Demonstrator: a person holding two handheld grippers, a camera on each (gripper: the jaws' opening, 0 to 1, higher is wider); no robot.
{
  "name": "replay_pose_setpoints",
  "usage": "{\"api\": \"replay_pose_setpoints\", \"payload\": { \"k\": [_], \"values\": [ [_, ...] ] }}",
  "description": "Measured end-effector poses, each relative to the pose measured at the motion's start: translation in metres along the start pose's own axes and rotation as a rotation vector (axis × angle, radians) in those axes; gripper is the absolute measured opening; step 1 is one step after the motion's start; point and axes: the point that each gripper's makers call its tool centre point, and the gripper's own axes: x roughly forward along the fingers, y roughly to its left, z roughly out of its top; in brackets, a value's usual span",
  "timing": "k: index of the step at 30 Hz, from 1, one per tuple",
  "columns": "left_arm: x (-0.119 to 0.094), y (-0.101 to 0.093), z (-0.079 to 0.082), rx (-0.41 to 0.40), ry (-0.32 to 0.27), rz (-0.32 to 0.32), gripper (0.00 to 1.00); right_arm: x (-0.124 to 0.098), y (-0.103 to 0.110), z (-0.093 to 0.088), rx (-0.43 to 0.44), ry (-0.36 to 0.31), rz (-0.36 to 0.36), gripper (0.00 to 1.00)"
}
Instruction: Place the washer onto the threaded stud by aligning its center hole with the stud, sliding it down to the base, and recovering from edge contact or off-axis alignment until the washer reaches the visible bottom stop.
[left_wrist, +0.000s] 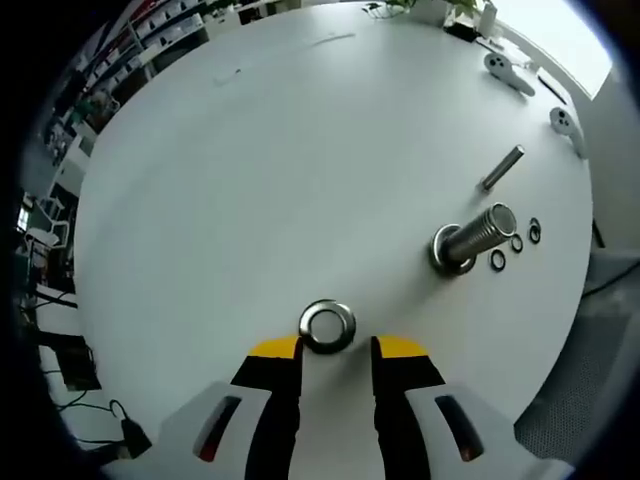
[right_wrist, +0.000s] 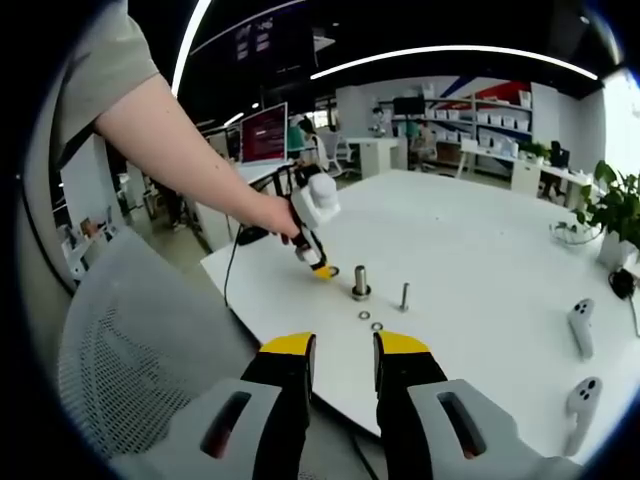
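— That washer is bright polished metal, catching the light.
— Same with the threaded stud: shiny steel, ridged along its shaft.
— The table looks matt white, smooth.
— And the chair is grey mesh fabric, with the left gripper in glossy white plastic.

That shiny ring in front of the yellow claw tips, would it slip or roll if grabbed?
The washer looks like smooth, polished metal, so it is probably stiff and a bit slippery. It lies flat on the table, so it should slide rather than roll. Being thin, it may be awkward for the left claw to lift.
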Motion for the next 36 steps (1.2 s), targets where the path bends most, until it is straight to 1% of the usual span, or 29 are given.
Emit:
{"api": "replay_pose_setpoints", "payload": {
  "k": [4,5,6,7,9,14,16,19,20,23,24,25,26,27,32,33,34,36],
  "values": [
    [0.002,0.002,0.004,0.005,-0.008,0.005,0.25,0.0,0.0,0.001,-0.001,-0.004,-0.003,0.25],
    [0.003,-0.005,0.001,-0.017,0.013,-0.041,0.22,0.0,-0.001,0.001,0.0,-0.007,-0.005,0.25],
    [0.003,-0.004,0.007,-0.034,-0.024,-0.042,0.21,0.0,-0.001,0.002,0.002,-0.008,-0.006,0.25],
    [0.003,0.0,0.006,-0.009,-0.009,-0.032,0.21,0.0,-0.001,0.002,0.002,-0.008,-0.007,0.25],
    [0.003,-0.002,0.006,0.023,-0.006,-0.033,0.21,0.0,-0.001,0.002,0.002,-0.007,-0.007,0.25],
    [0.003,-0.001,0.005,0.002,0.002,-0.032,0.21,0.0,-0.001,0.001,0.002,-0.004,-0.007,0.25],
    [0.003,-0.005,0.004,0.013,0.02,-0.03,0.21,0.0,-0.002,0.001,0.001,-0.004,-0.007,0.25],
    [0.0,-0.016,-0.001,0.057,0.071,-0.044,0.21,0.0,-0.001,0.001,0.001,-0.002,-0.006,0.25],
    [0.0,-0.018,-0.001,0.062,0.074,-0.046,0.2,0.0,-0.001,0.001,0.001,-0.001,-0.005,0.25],
    [-0.002,-0.03,-0.011,0.133,0.139,-0.063,0.2,0.0,-0.001,0.001,0.001,-0.003,-0.004,0.25],
    [-0.002,-0.034,-0.013,0.137,0.143,-0.061,0.2,0.0,-0.001,0.001,0.001,-0.006,-0.005,0.25],
    [0.001,-0.029,-0.013,0.14,0.155,-0.062,0.2,0.0,-0.001,0.001,0.002,-0.007,-0.005,0.25],
    [0.001,-0.03,-0.014,0.151,0.163,-0.063,0.2,0.0,-0.001,0.001,0.002,-0.007,-0.005,0.25],
    [0.0,-0.035,-0.016,0.159,0.173,-0.067,0.2,0.0,-0.001,0.002,0.002,-0.008,-0.004,0.25],
    [0.001,-0.043,-0.024,0.201,0.207,-0.088,0.21,0.0,-0.001,0.001,0.002,-0.007,-0.004,0.25],
    [0.002,-0.043,-0.025,0.239,0.217,-0.092,0.22,0.0,-0.001,0.001,0.003,-0.007,-0.005,0.25],
    [0.002,-0.043,-0.025,0.259,0.232,-0.097,0.23,0.0,-0.001,0.001,0.004,-0.008,-0.006,0.25],
    [0.003,-0.049,-0.025,0.243,0.252,-0.11,0.29,0.0,0.0,0.001,0.002,-0.008,-0.005,0.25]
  ]
}}
